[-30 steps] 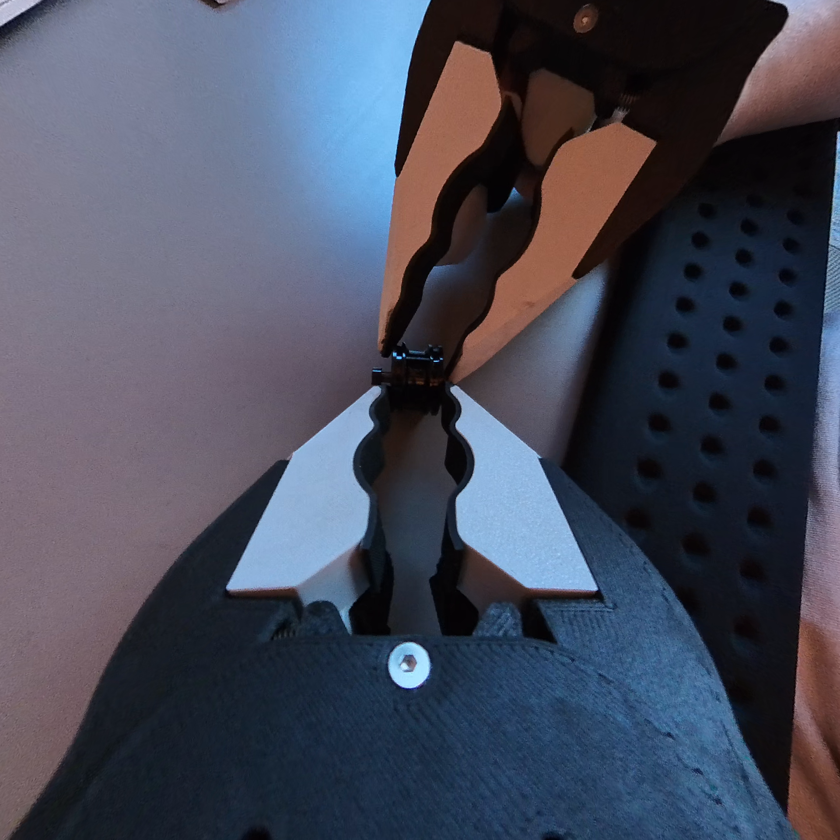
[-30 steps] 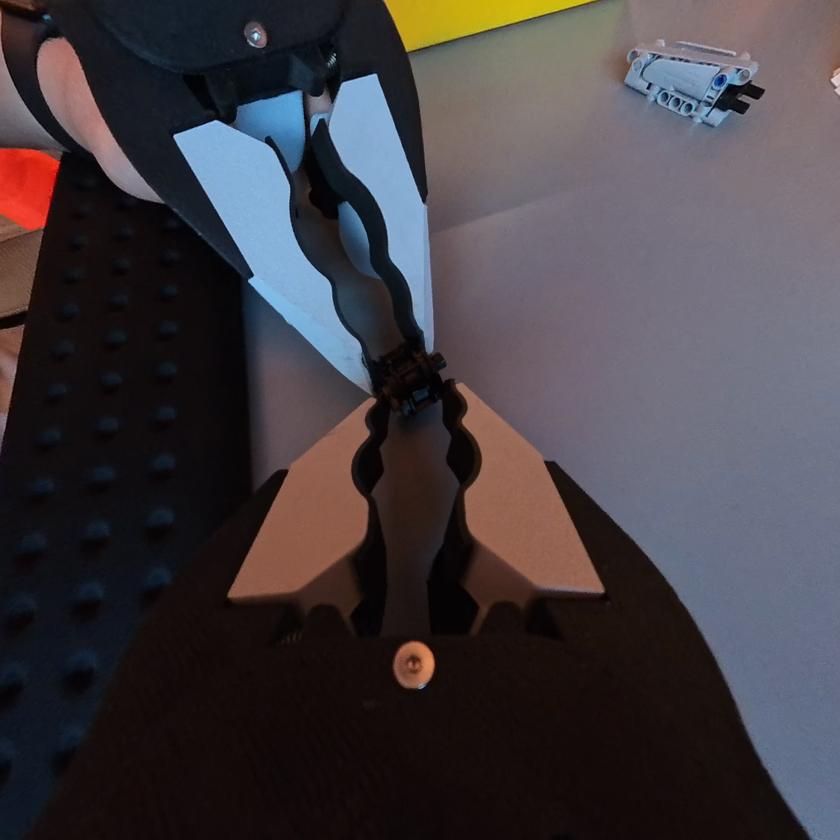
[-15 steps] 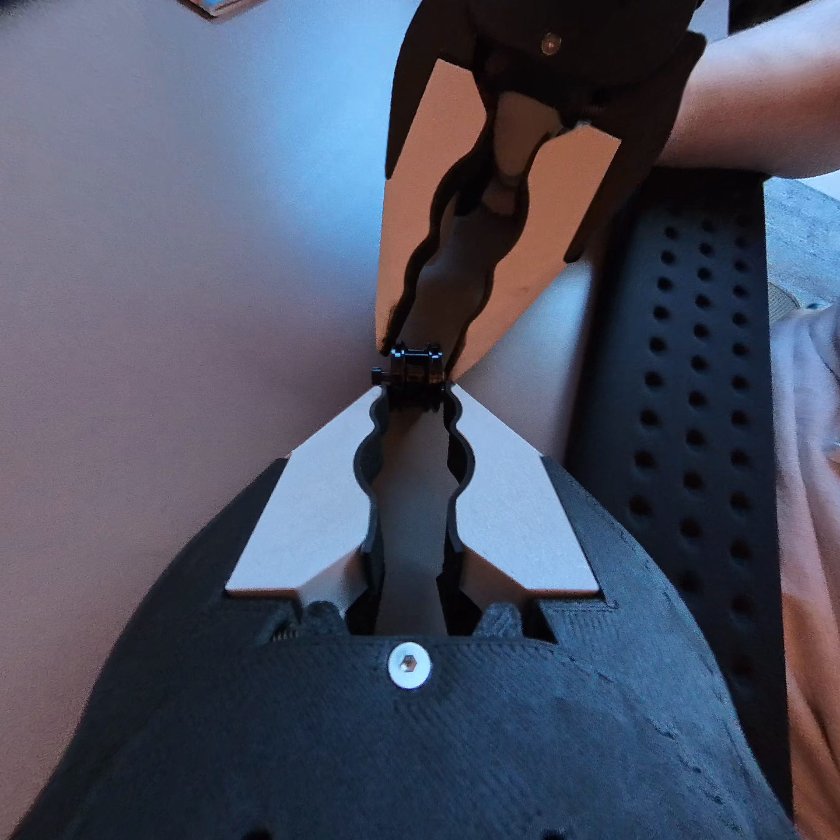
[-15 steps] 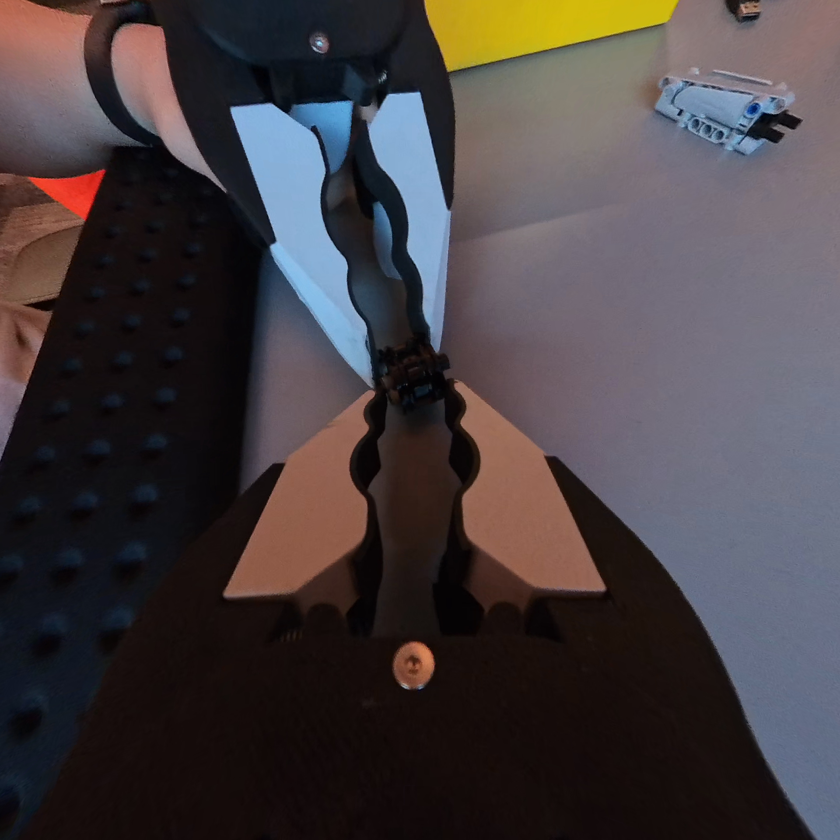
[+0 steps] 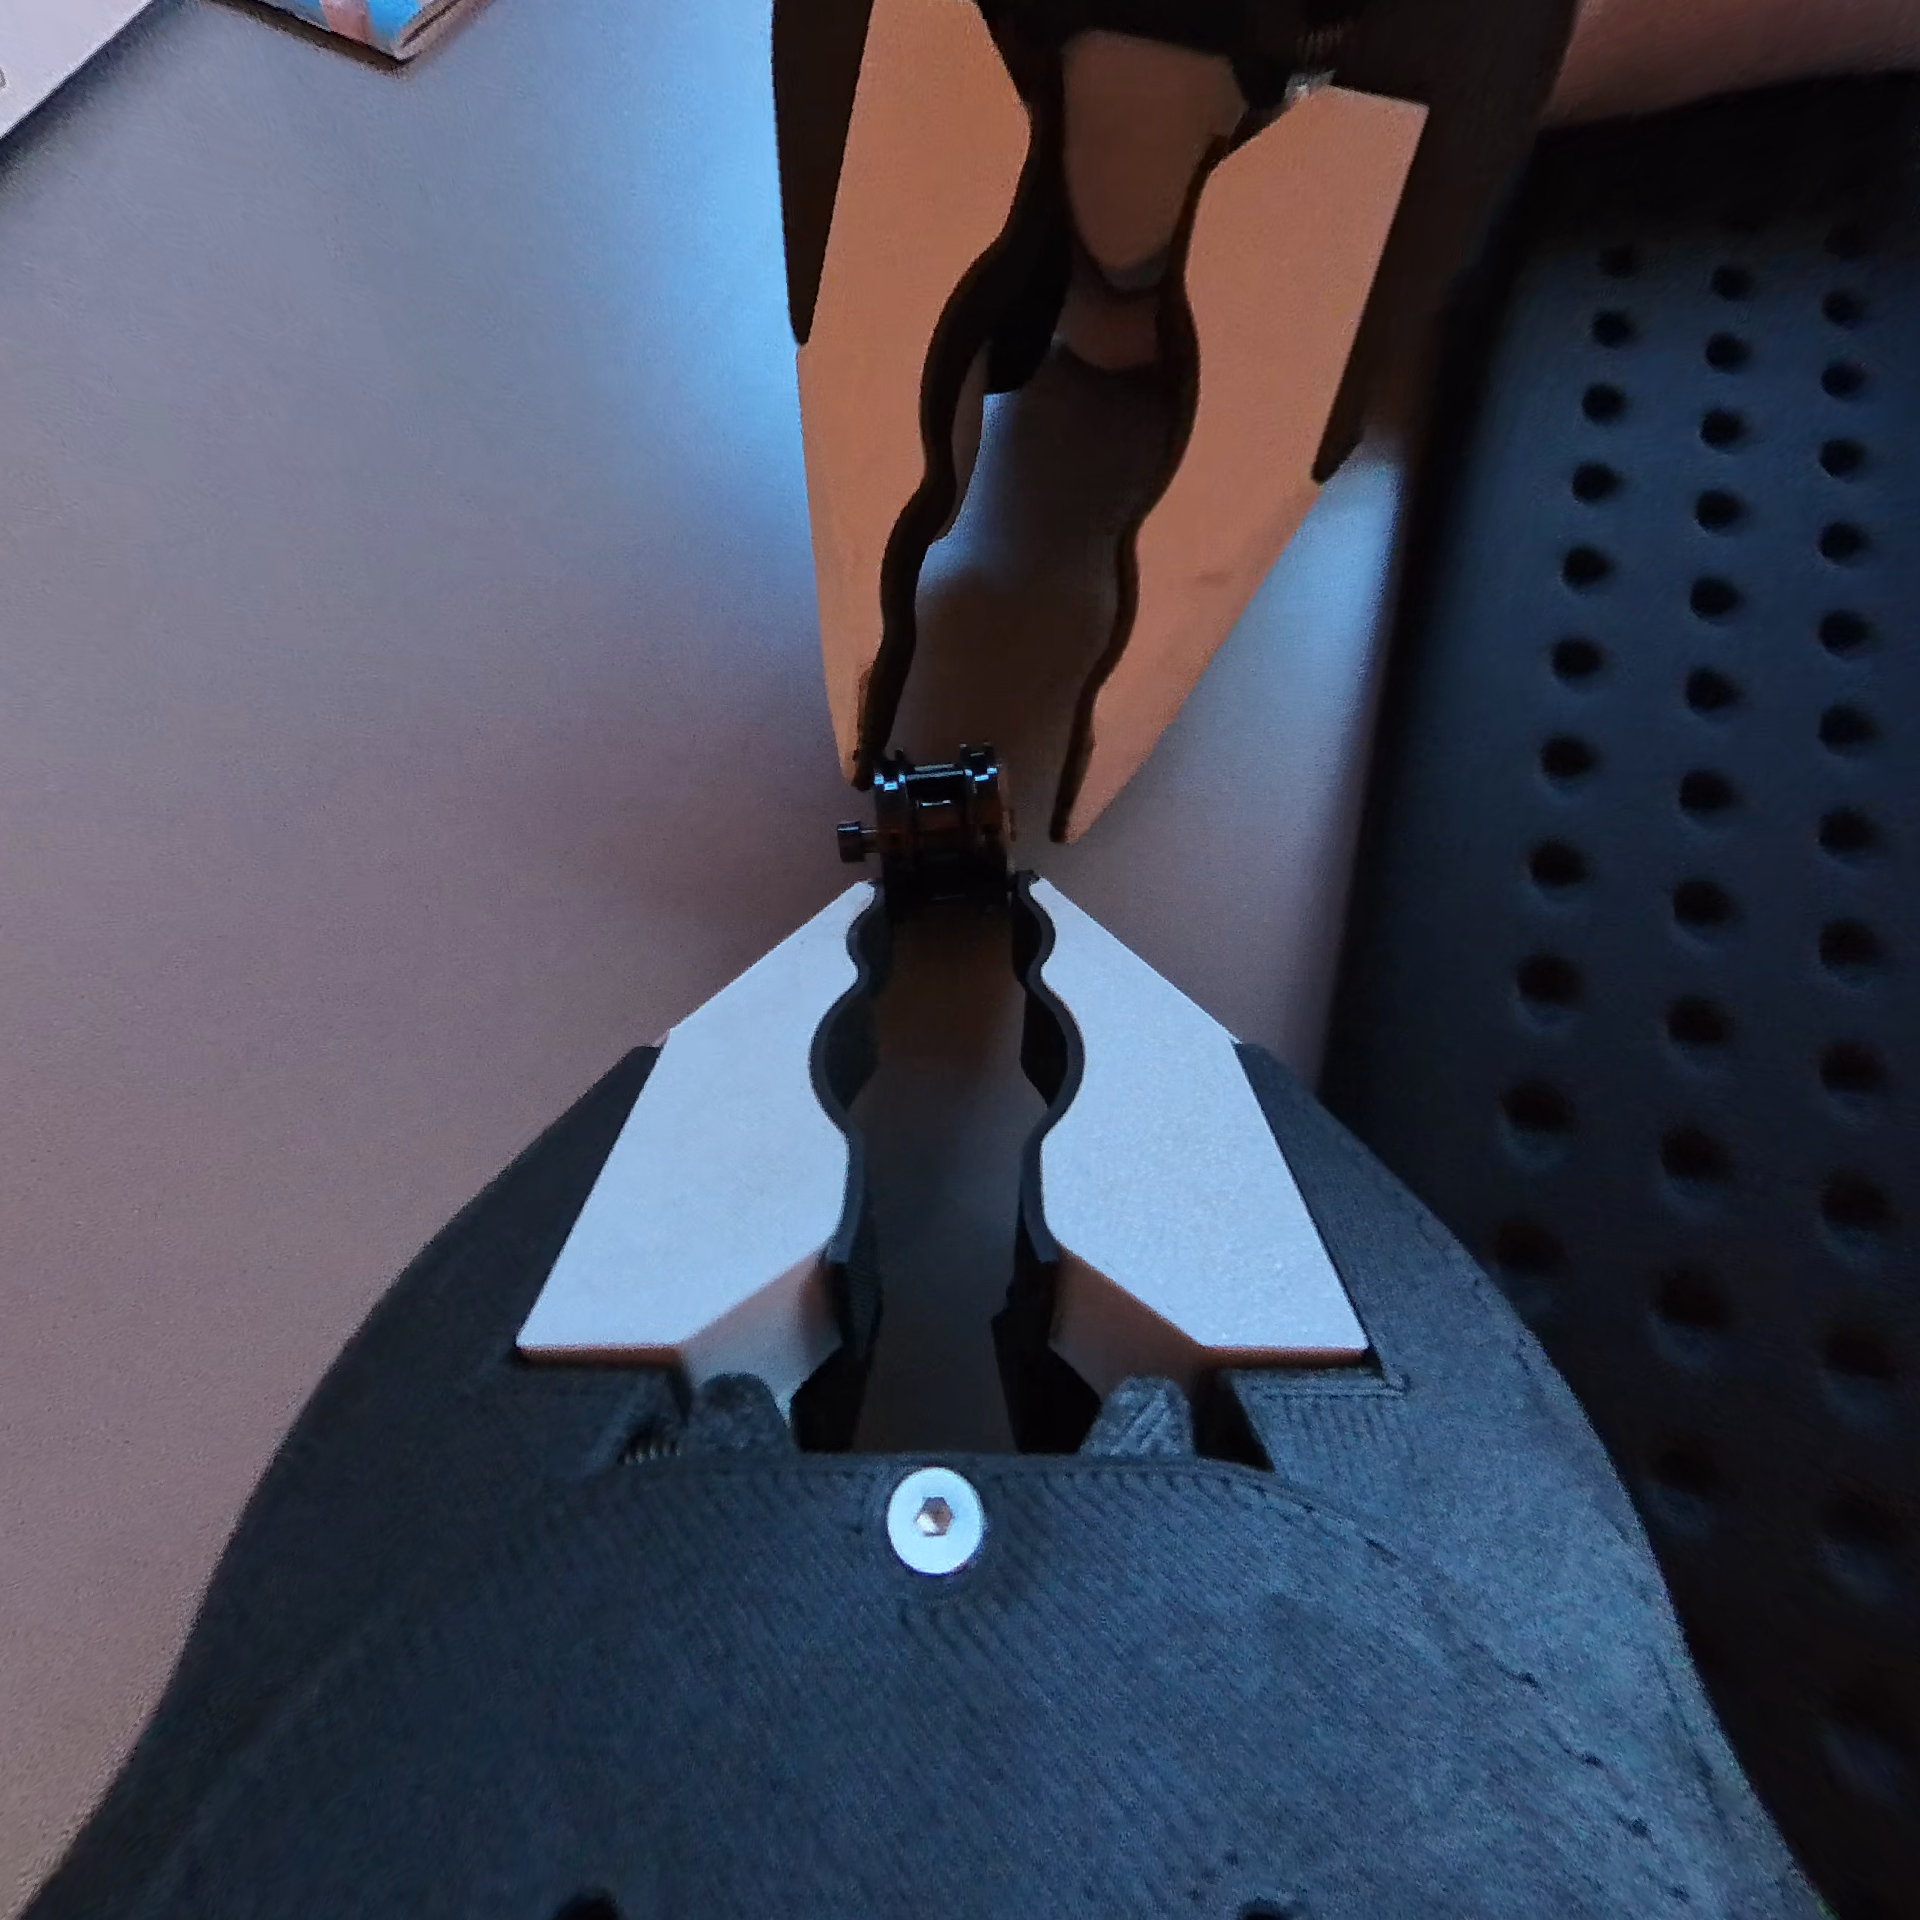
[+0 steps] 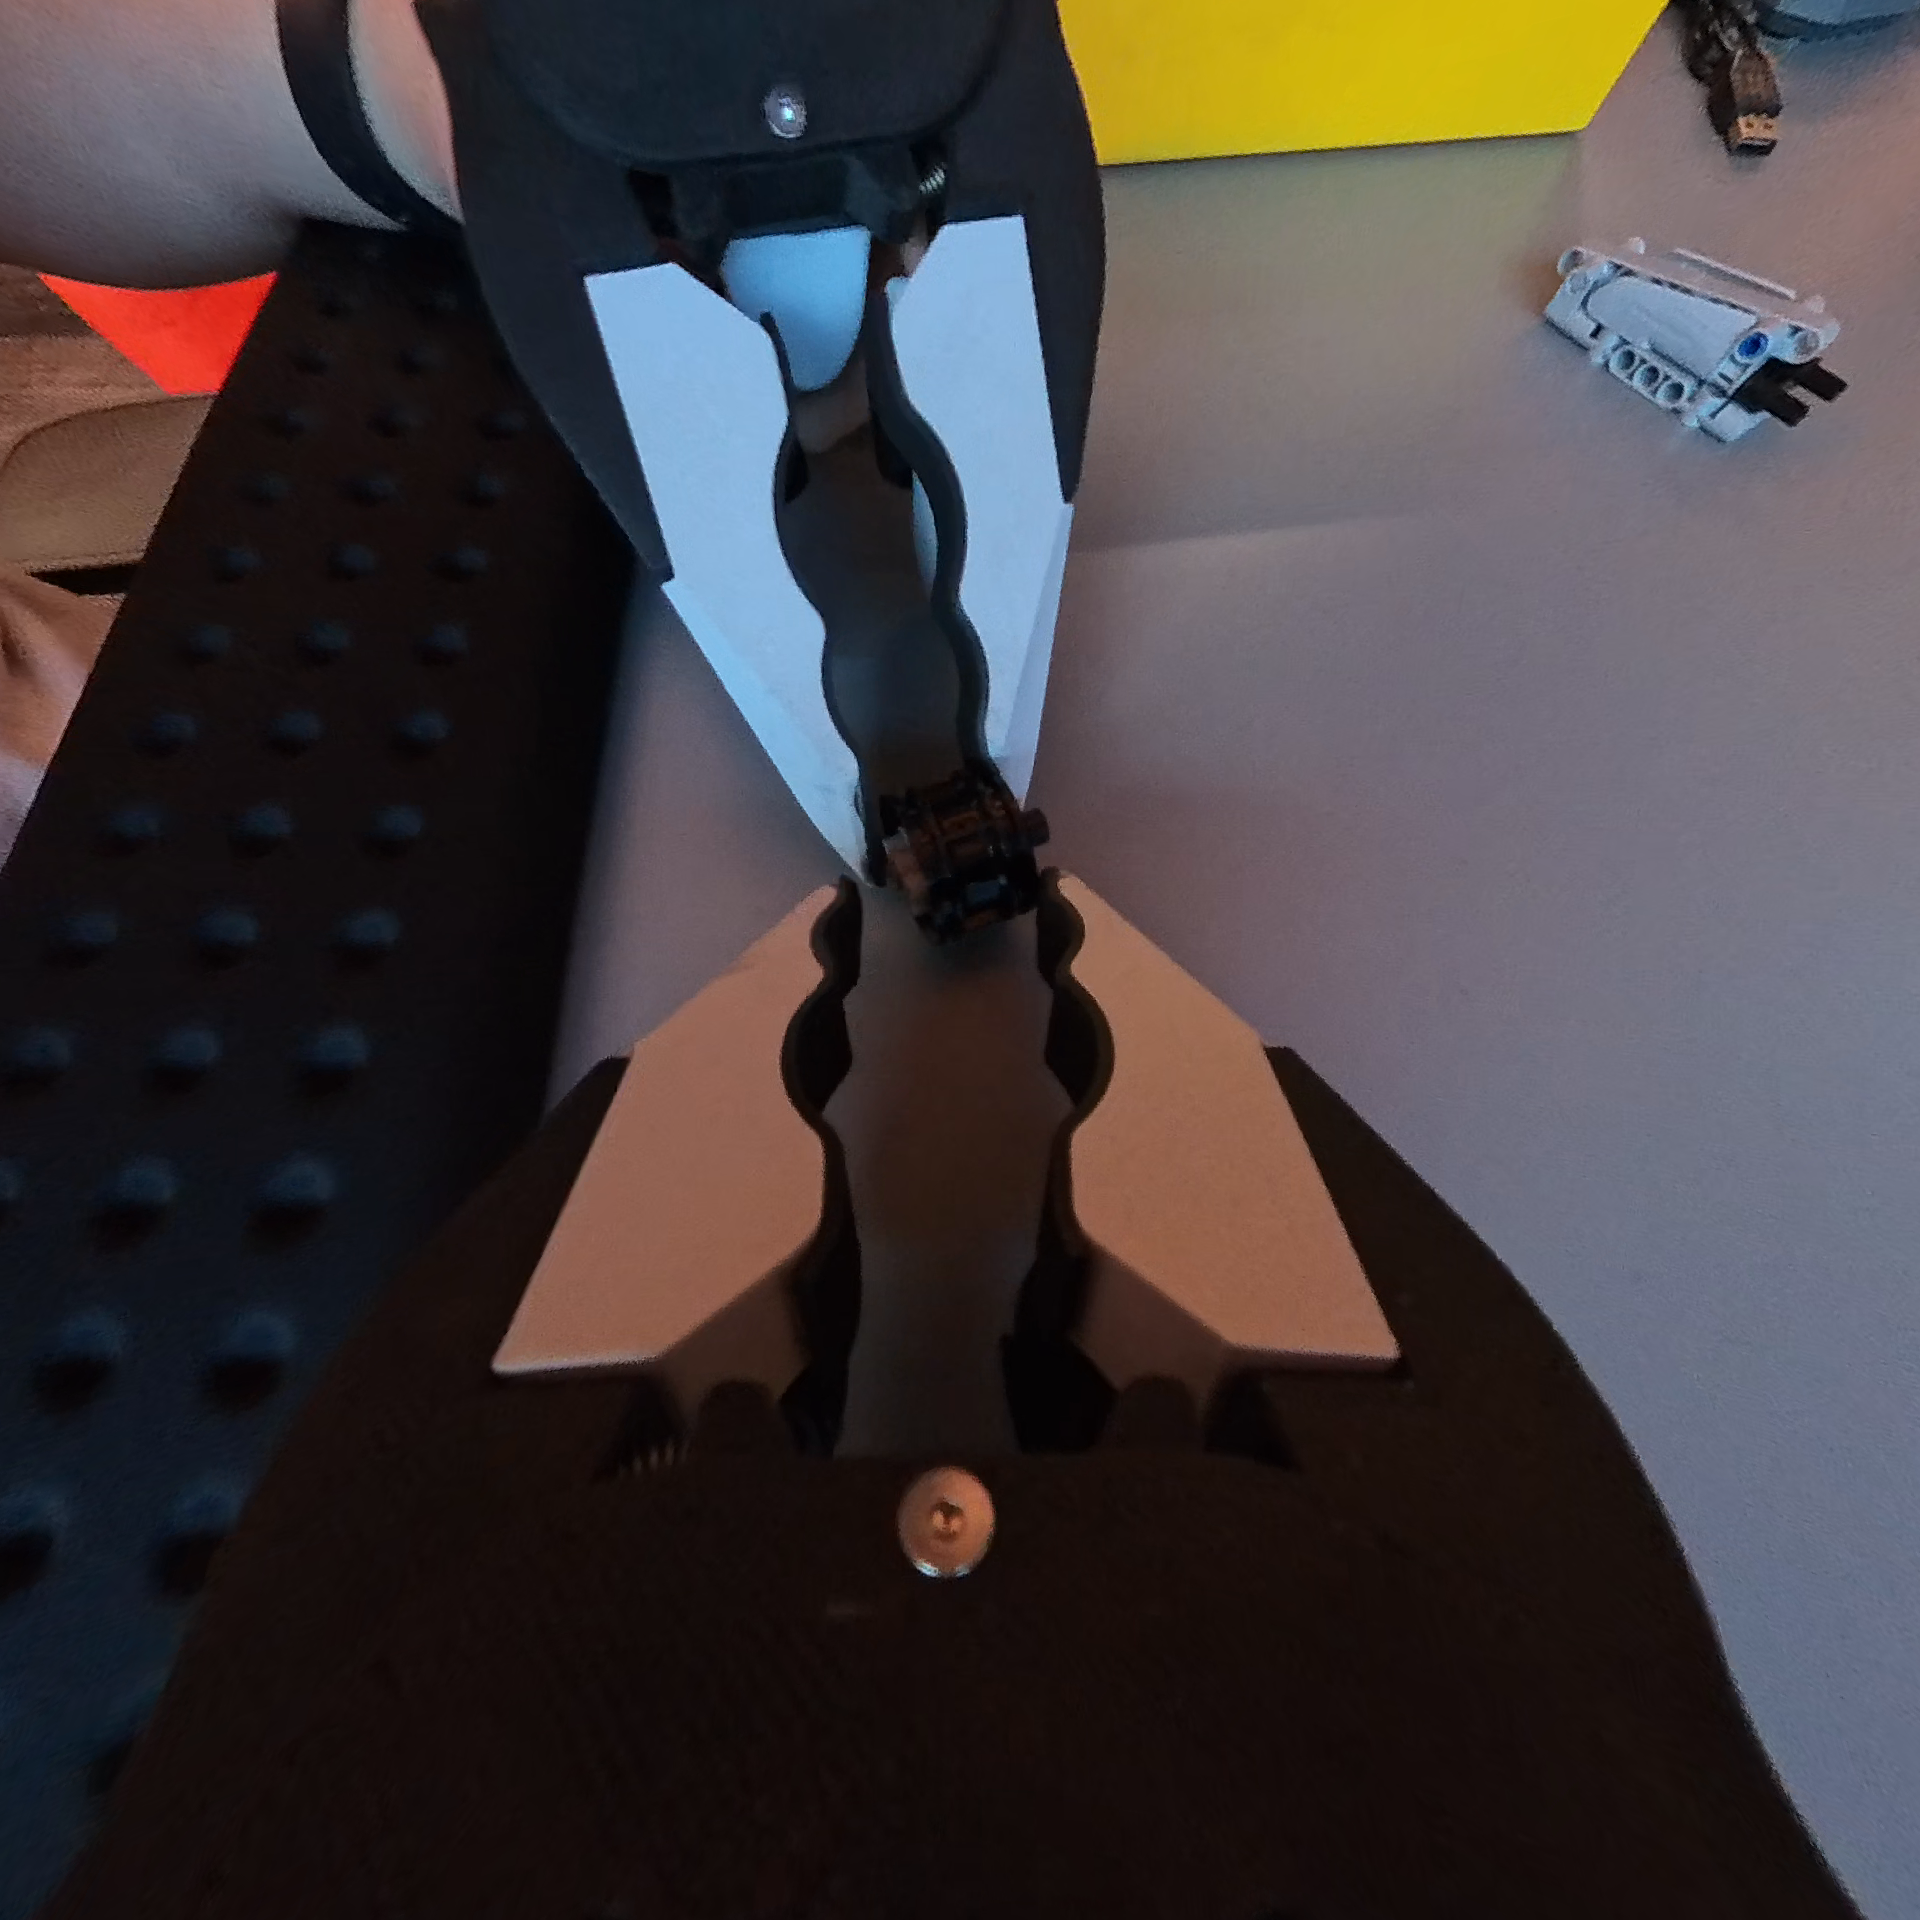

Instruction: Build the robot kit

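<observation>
A small black toothed part [image 5: 940,831] sits between the two grippers, which meet tip to tip above a grey table [image 5: 364,727]. My left gripper [image 5: 948,891] is shut on the part's near end. In the right wrist view the left gripper [image 6: 940,816] comes down from the top with the part [image 6: 961,852] pinched in its tips. My right gripper [image 6: 951,891] is open, its tips standing a little apart on either side of the part. In the left wrist view the right gripper [image 5: 964,800] reaches down from above, with a gap between one tip and the part.
A black studded mat [image 6: 260,831] lies beside the grippers and also shows in the left wrist view [image 5: 1714,831]. A grey brick-built assembly [image 6: 1694,343], a yellow box [image 6: 1330,73] and a cable plug [image 6: 1745,104] lie farther back. A forearm with a black band [image 6: 332,125] is at the top left. Left and right tips are no more than a few centimetres apart.
My right gripper's fingers have spread apart and let go of the black part. My left gripper still holds it. Both grippers have turned more in line with each other.
</observation>
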### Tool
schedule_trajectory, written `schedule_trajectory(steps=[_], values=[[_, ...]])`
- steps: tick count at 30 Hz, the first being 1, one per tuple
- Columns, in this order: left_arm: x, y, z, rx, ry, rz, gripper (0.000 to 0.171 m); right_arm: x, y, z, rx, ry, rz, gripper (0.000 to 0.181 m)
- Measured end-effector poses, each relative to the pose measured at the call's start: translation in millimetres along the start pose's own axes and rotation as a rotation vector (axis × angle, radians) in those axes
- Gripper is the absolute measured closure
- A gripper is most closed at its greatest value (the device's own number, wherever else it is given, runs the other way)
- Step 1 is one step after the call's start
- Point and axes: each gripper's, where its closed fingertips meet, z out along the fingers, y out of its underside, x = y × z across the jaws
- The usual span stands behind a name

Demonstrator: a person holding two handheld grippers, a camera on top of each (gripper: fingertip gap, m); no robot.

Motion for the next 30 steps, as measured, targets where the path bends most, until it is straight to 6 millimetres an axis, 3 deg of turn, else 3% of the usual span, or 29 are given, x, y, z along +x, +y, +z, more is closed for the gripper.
schedule_trajectory(steps=[4, 13, 24, 30], values=[[0.2, 0.3, 0.0, -0.002, 0.003, 0.014, 0.151, 6.8, -7.6, -2.7, 0.048, 0.048, -0.031, 0.138], [1.9, 0.3, 0.1, -0.013, -0.023, 0.081, 0.151, 0.7, -3.4, 1.4, -0.005, 0.072, -0.208, 0.154], [2.0, -1.8, 2.1, -0.013, -0.047, 0.064, 0.150, 0.6, -3.5, 2.8, -0.007, 0.086, -0.172, 0.155], [2.2, -2.0, 2.6, -0.007, -0.072, 0.013, 0.150, 1.2, -1.3, 2.8, -0.021, 0.064, -0.039, 0.155]])
